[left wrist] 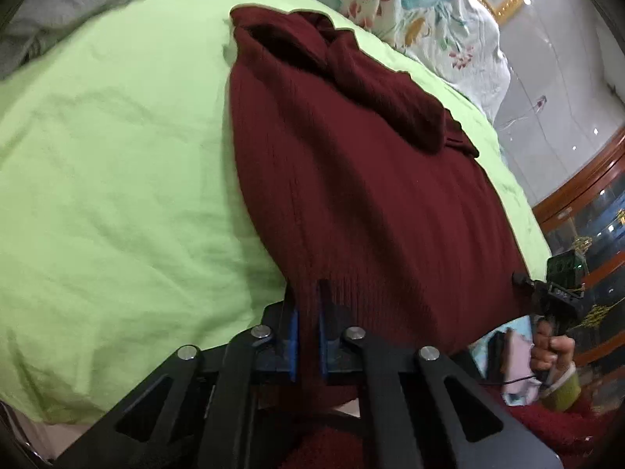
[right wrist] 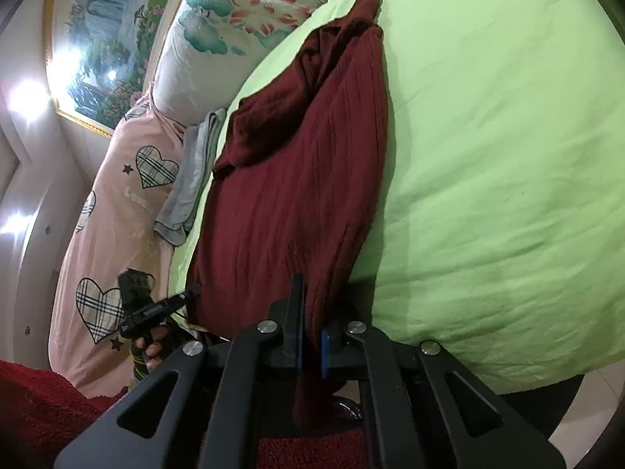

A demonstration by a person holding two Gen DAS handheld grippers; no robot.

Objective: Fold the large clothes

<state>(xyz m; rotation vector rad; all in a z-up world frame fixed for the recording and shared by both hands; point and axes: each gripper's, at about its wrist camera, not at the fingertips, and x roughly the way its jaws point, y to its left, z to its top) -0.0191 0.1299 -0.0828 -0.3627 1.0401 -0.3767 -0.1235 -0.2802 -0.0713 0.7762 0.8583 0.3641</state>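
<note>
A dark red ribbed knit sweater (left wrist: 351,179) lies lengthwise on a light green bed sheet (left wrist: 117,156), with a sleeve folded across its upper part. My left gripper (left wrist: 308,305) is shut on the sweater's near hem at its left corner. In the right wrist view the sweater (right wrist: 289,179) runs away from me, and my right gripper (right wrist: 310,312) is shut on the hem at its right corner. The hem hangs over the bed's near edge between both pairs of blue pads. Each gripper shows in the other's view, the right one (left wrist: 547,293) and the left one (right wrist: 156,305).
A floral quilt (left wrist: 422,15) lies at the head of the bed. A pink heart-print cover (right wrist: 117,215) and a grey folded cloth (right wrist: 191,179) lie beside the sheet. A wooden glass cabinet (left wrist: 586,215) stands to the right. A red fuzzy garment (right wrist: 35,402) is close below.
</note>
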